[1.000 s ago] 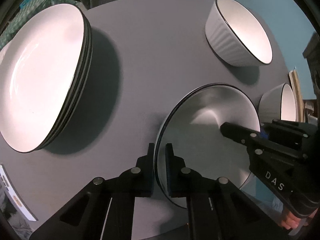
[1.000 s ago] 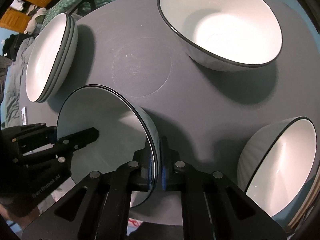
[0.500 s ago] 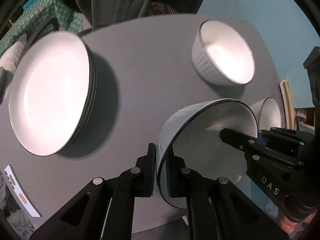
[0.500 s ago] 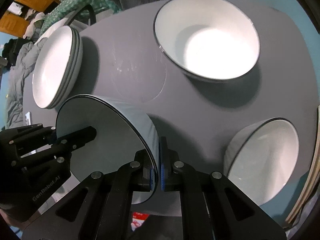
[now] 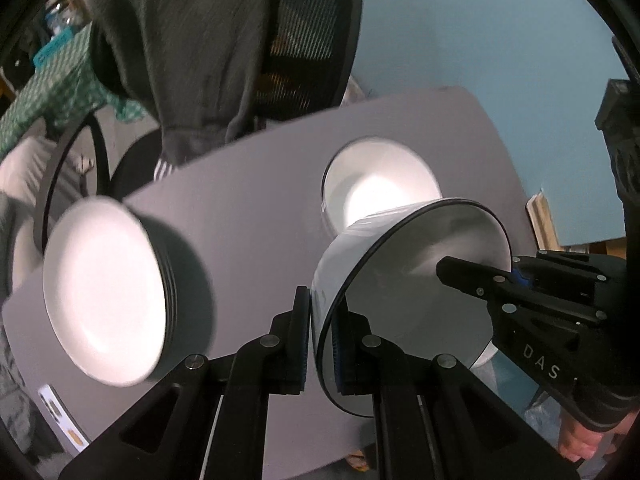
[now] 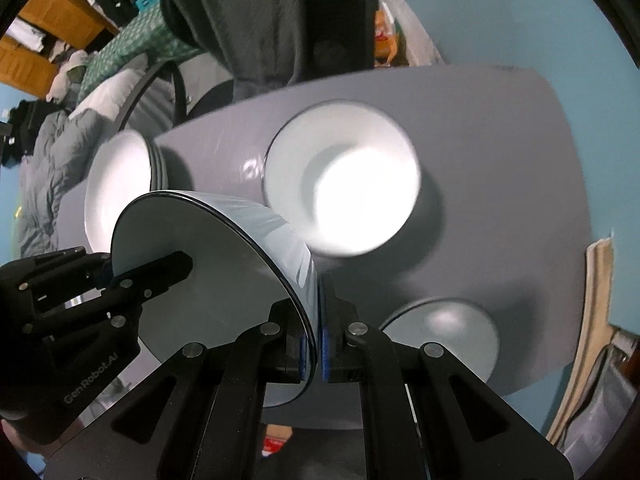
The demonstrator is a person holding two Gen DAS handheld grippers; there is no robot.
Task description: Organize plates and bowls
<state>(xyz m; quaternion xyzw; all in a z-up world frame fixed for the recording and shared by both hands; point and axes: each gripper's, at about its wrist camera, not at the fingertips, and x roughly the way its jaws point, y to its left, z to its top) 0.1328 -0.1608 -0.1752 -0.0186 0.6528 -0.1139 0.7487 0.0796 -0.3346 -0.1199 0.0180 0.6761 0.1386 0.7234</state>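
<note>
Bowl point(image 5: 416, 304), white with a dark rim, hangs between my two grippers above the grey table point(image 5: 256, 208), tipped so its opening faces sideways. My left gripper point(image 5: 322, 340) is clamped on one side of its rim, one finger on the ribbed outer wall and the other inside. My right gripper point(image 6: 314, 340) is clamped on the opposite side of the rim in the same way, wall pinched between the blue pads. In the left wrist view my right gripper's fingers point(image 5: 472, 276) reach in over the far edge of the bowl; in the right wrist view my left gripper's fingers point(image 6: 160, 272) do the same from the other side. On the table beyond the held bowl sits a second bowl point(image 6: 344, 188), upright and brightly lit inside. A third bowl point(image 6: 444, 336) sits nearer the table's edge, just beside my right gripper. A stack of plates point(image 5: 108, 292) rests on the table's left part, well apart from the bowls. Behind the table stands a chair with a dark garment point(image 5: 208, 48) draped over it.
</note>
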